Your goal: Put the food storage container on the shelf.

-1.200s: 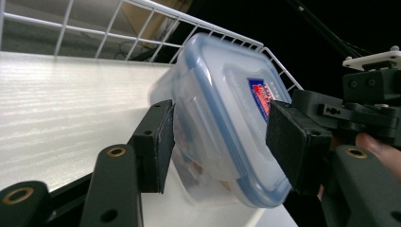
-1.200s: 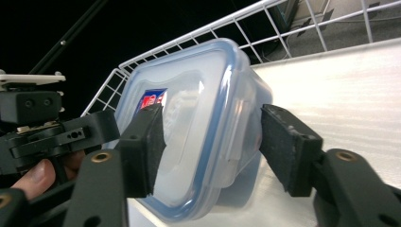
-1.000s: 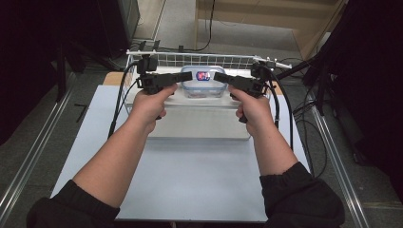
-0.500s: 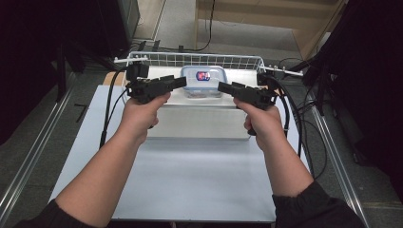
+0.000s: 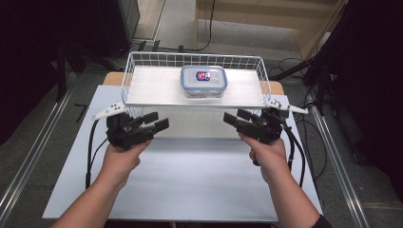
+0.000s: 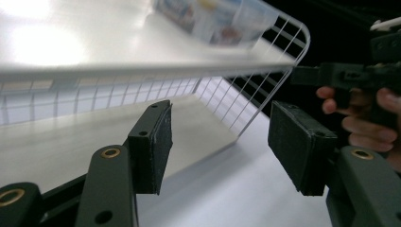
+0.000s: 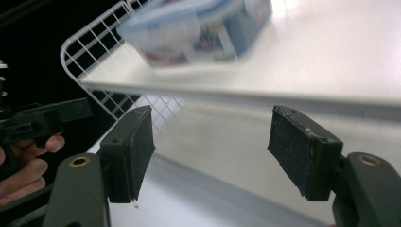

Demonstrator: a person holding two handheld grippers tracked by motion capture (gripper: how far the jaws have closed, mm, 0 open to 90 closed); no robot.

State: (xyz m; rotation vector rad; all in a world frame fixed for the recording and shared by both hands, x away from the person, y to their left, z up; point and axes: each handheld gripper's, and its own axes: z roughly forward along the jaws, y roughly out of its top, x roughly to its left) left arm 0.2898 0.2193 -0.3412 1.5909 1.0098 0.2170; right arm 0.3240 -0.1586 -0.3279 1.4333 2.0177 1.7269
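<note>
Two grippers hang over the near half of the white table (image 5: 190, 185), each with its jaws spread wide and nothing between them. From the high view the left gripper (image 5: 156, 121) and the right gripper (image 5: 236, 118) point inward toward each other, just in front of the white wire basket (image 5: 142, 59) and clear of it. A white shelf board (image 5: 152, 88) lies across the basket, and on it, near the middle, sits a clear plastic container (image 5: 203, 80) with a blue-rimmed lid. Its long axis runs left to right, parallel to the basket's front edge, and it stands upright with the lid on top.

Seen from the left gripper view, the board's underside and the lower level of the basket (image 6: 265, 90) show, which the high view hides; the container (image 6: 213, 19) appears blurred at the top, and the right gripper (image 6: 345, 75) is held in a hand (image 6: 364, 113) beyond. Seen from the right gripper view, the container's (image 7: 198, 33) printed side wall is visible, though blurred, with the left gripper (image 7: 42, 120) at the far left.
</note>
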